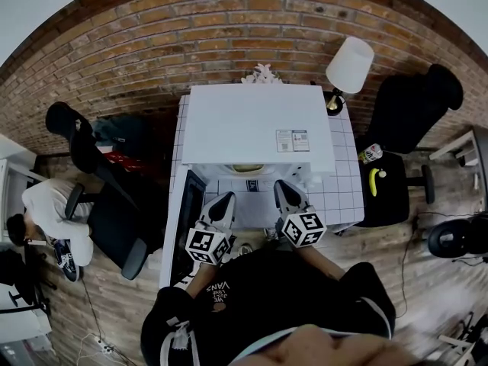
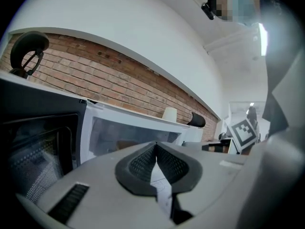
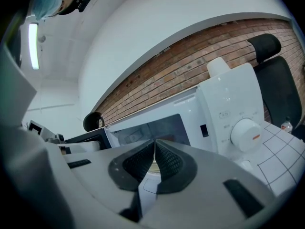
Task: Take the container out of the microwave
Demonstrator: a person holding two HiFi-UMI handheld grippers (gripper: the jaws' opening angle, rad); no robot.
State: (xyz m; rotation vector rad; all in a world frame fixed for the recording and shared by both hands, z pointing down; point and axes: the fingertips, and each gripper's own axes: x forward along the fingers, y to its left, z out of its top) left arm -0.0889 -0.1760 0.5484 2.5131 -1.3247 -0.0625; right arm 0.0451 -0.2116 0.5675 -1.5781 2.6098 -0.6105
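Note:
A white microwave (image 1: 259,128) stands on a white tiled table (image 1: 343,197). Its dark door (image 1: 188,223) hangs open to the left. At the mouth of the cavity shows a pale yellowish container (image 1: 246,168). My left gripper (image 1: 225,197) and right gripper (image 1: 280,184) are side by side just in front of the opening, both shut with nothing held. In the left gripper view the shut left gripper (image 2: 155,148) points at the cavity (image 2: 119,136), beside the door (image 2: 38,147). In the right gripper view the shut right gripper (image 3: 154,143) faces the cavity, left of the dial (image 3: 245,135).
A white lamp (image 1: 349,65) stands at the table's back right. A black office chair (image 1: 415,101) and a black stool carrying a banana (image 1: 374,181) are to the right. Another black chair (image 1: 114,219) and a seated person (image 1: 46,208) are to the left. Brick wall behind.

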